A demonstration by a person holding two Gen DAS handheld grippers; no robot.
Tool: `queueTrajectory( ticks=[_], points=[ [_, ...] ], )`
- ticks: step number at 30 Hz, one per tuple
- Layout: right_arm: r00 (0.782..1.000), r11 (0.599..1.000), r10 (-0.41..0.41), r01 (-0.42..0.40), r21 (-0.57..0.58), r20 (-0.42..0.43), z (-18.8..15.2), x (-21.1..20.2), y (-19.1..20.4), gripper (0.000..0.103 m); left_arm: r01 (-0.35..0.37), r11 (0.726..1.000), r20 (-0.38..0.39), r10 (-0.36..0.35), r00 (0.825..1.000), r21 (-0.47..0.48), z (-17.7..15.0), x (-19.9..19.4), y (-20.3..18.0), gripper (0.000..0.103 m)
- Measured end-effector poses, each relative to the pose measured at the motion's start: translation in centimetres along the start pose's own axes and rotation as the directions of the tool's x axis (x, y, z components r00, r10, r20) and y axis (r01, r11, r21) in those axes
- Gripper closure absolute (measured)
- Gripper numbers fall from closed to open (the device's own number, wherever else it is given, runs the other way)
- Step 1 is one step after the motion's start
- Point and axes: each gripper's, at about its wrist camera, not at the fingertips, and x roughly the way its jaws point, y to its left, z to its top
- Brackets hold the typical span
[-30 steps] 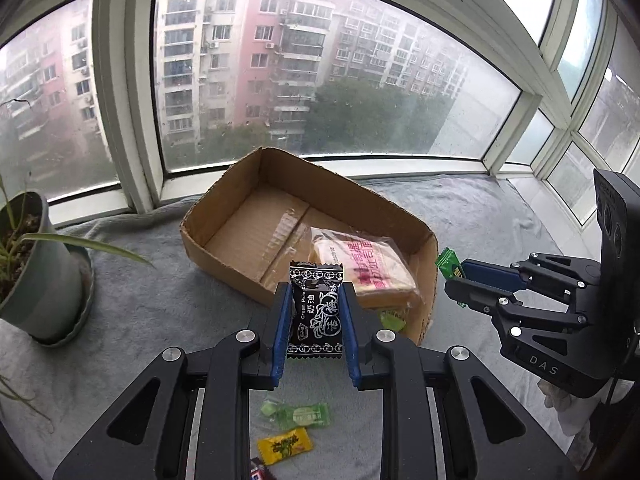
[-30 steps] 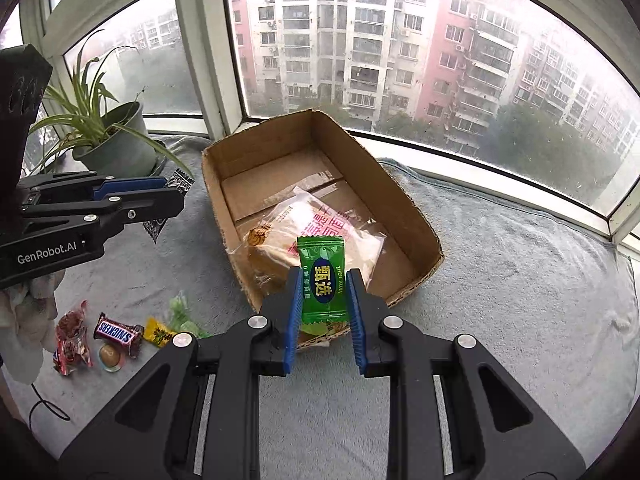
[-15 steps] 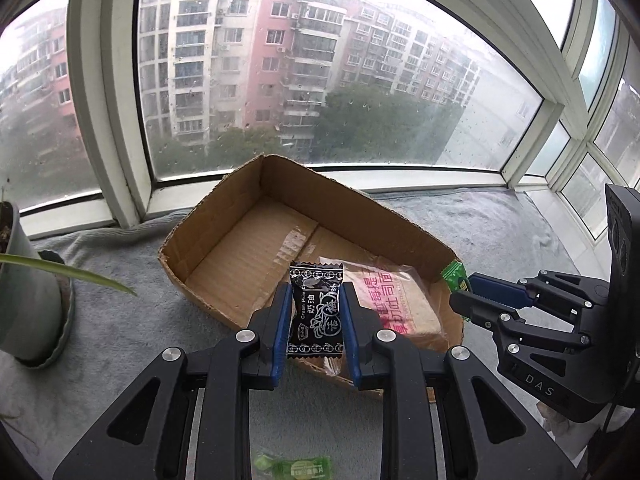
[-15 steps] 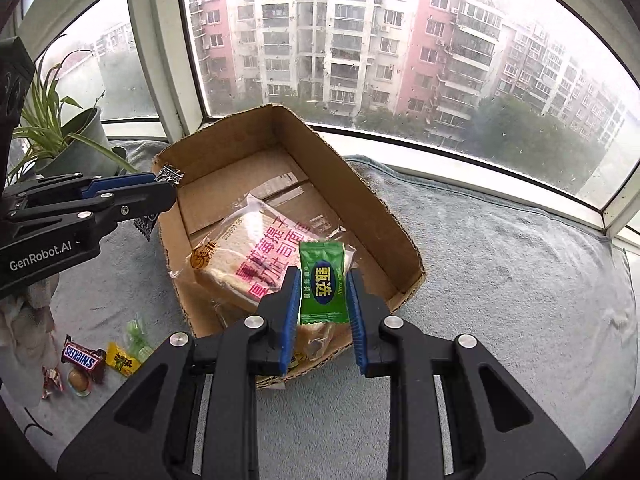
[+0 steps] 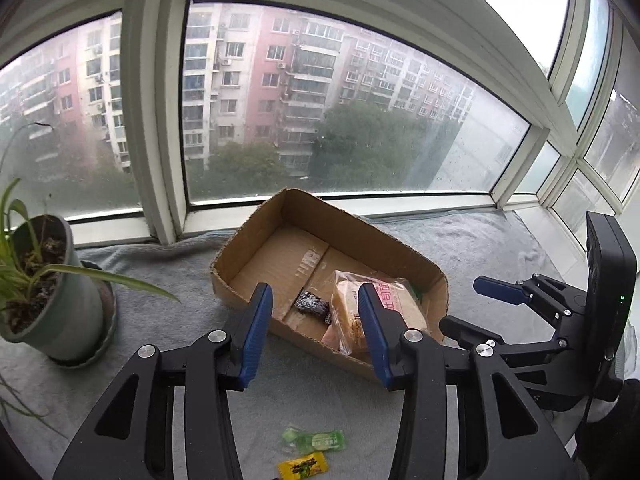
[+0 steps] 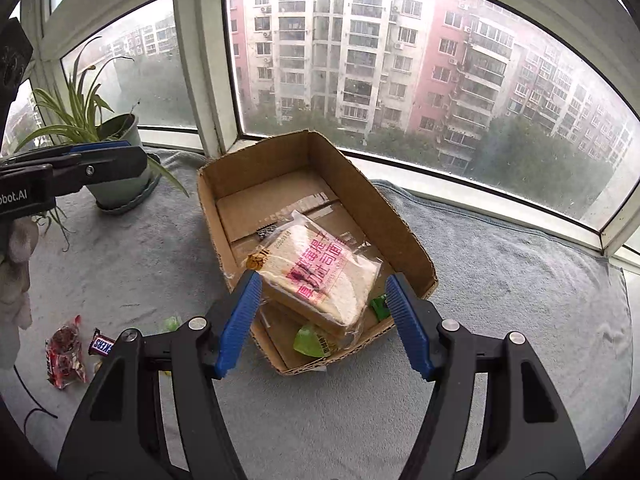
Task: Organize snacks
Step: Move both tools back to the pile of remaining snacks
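Note:
A cardboard box [image 5: 256, 236] [image 6: 400, 224] sits on the grey cloth by the window. Inside lie a bagged toast loaf [image 5: 384, 300] [image 6: 320, 272], a black candy [image 5: 314, 306] and a green candy [image 6: 380, 305]. My left gripper [image 5: 316, 336] is open and empty just in front of the box's near wall. My right gripper [image 6: 324, 320] is open and empty over the box's near end. Each gripper also shows in the other's view, the right one [image 5: 476, 300] and the left one [image 6: 116, 160].
A potted plant [image 5: 44, 300] [image 6: 116, 160] stands left of the box. Loose sweets lie on the cloth: a green one [image 5: 316, 440], a yellow one [image 5: 304, 468], a Snickers bar [image 6: 102, 346] and a red wrapper [image 6: 64, 354]. Window frames rise behind.
Both grippers have opened. The black candy left my left gripper and the green candy left my right gripper; both now lie in the box.

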Motion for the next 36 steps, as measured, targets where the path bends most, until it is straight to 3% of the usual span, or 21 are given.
queueTrajectory(
  ticks=[11,20,31,36],
  points=[
    [0.994,0.994,0.102,-0.099,-0.05,0.049,-1.2,-6.1,4.8,0.035,-0.077,0.997,0.058,0.076,0.995,0.003,-4.1,-13.2,5.4,0.06],
    [0.987,0.984,0.153,-0.147,-0.103,0.049,-2.6,-8.6,8.9,0.035,-0.199,0.977,0.017,0.201,0.979,-0.073,-10.0,-21.7,11.7,0.06],
    [0.979,0.97,0.2,-0.193,-0.149,0.033,-2.9,-9.3,13.4,0.035,-0.321,0.929,0.019,0.33,0.944,-0.182,-15.2,-32.7,15.9,0.06],
    [0.973,0.957,0.229,-0.222,-0.185,0.016,-3.5,-9.3,16.0,0.035,-0.419,0.878,0.008,0.433,0.902,-0.231,-18.5,-36.9,17.3,0.06]
  ],
)
